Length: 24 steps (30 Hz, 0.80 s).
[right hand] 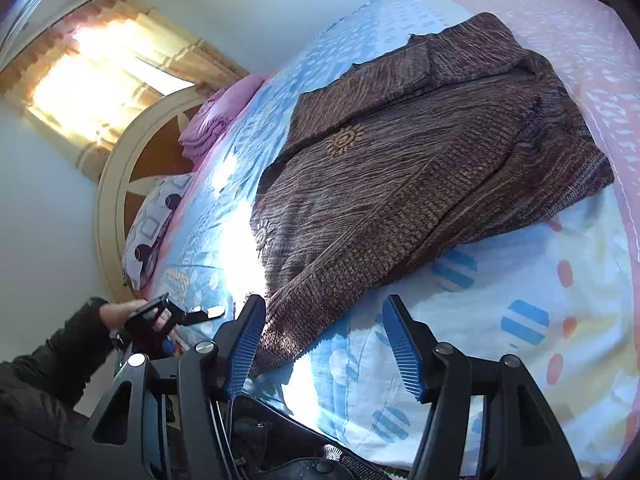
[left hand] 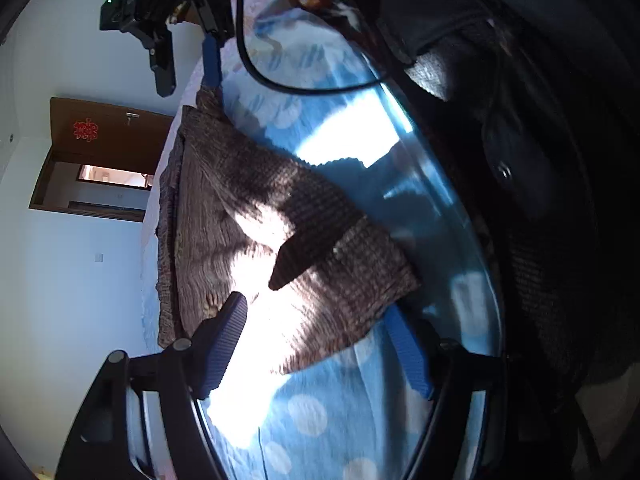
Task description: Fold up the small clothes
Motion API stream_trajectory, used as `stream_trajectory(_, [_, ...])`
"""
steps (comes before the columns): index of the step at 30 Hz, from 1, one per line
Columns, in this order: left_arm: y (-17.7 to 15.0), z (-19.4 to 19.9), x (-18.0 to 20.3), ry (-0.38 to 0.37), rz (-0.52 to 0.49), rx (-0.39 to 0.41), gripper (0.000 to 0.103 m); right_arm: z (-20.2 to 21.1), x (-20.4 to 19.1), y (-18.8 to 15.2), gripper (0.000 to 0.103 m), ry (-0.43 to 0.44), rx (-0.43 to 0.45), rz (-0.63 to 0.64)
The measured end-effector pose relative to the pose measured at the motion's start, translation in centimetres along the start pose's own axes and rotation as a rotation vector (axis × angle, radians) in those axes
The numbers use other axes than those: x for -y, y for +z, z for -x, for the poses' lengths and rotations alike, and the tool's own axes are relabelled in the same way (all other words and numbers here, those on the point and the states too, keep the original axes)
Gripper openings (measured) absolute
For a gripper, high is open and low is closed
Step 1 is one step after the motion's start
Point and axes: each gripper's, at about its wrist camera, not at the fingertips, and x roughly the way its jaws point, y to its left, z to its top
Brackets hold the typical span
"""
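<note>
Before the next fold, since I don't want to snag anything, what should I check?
1. Left gripper open: ok.
2. Right gripper open: ok.
3. Sweater fully on the bed: ok.
4. Sweater corner between the right gripper's fingers: ok.
5. Sweater free of wrinkles: not ok, bunched at the far end.
6. Layers underneath lying even: cannot tell.

Both wrist views look steeply down, close over the brown sweater (left hand: 256, 216) (right hand: 420, 168), from opposite ends; the sweater is their shared ground.
</note>
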Motion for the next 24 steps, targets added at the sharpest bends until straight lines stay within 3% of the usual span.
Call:
stream_trajectory(1, [0.2, -0.3, 0.1, 0.005, 0.019, 0.008, 0.070, 0.2, 0.1, 0.0, 0.062, 0.000, 0.005, -0.006])
stream_trajectory(2, [0.4, -0.6, 0.2, -0.010, 0.053, 0.007, 0.060, 0.5, 0.2, 0.1, 0.062, -0.002, 0.012, -0.007])
stream_trajectory(3, [0.4, -0.9, 0.2, -0.034, 0.094, 0.005, 0.044, 1.0, 0.3, 0.1, 0.062, -0.012, 0.022, -0.002])
stream_trajectory(5, [0.5, -1.4, -0.1, -0.093, 0.244, -0.014, 0.031, 1.7, 0.6, 0.3, 0.062, -0.029, 0.045, -0.004])
stream_trajectory(7, [0.4, -1.2, -0.2, -0.084, 0.333, -0.021, 0.030, 2.4, 1.5, 0.6, 0.062, -0.038, 0.072, -0.033])
stream_trajectory(9, [0.3, -1.2, -1.5, -0.122, 0.449, -0.030, 0.028, 3.2, 2.5, 1.1, 0.062, -0.049, 0.103, -0.069])
stream_trajectory(13, [-2.8, -2.1, -8.8, -0.281, 0.989, 0.021, 0.021, 5.6, 4.2, 2.7, 0.062, -0.110, 0.180, -0.087])
stream_trajectory(17, [-9.6, -4.5, -14.6, -0.306, 1.499, 0.137, 0.021, 7.4, 4.9, 5.4, 0.062, -0.225, 0.242, 0.008])
stream_trajectory(19, [-12.7, -6.9, -15.9, -0.300, 1.692, 0.160, 0.021, 7.0, 5.1, 7.0, 0.062, -0.286, 0.235, 0.062])
stream_trajectory(22, [-15.6, -11.1, -16.5, -0.367, 1.871, 0.141, 0.021, 4.8, 5.1, 9.2, 0.062, -0.380, 0.169, 0.180])
stream_trajectory(24, [-16.5, -11.4, -15.9, -0.407, 1.947, 0.196, 0.027, 3.0, 4.8, 9.8, 0.062, -0.450, 0.102, 0.272])
